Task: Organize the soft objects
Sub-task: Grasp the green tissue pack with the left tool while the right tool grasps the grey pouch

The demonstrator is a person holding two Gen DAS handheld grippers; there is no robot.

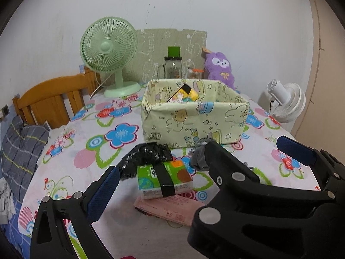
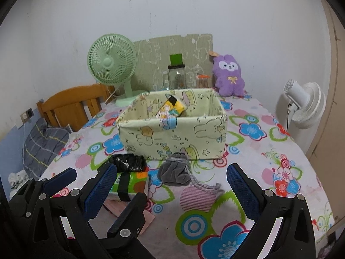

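Right wrist view puts the grey pouch dead ahead of the right claw — crumpled on the floral cloth just in front of the fabric bin, its drawstring trailing toward the camera and right. The claw stands wide and empty, so I judge the right hand nearer for this pick. Left of the pouch a tissue pack lies under a black bag.

Left wrist view shows the left claw wide too, straddling the tissue pack — but the right claw's arm hides most of the pouch there. It does show pink paper beneath the pack more fully.
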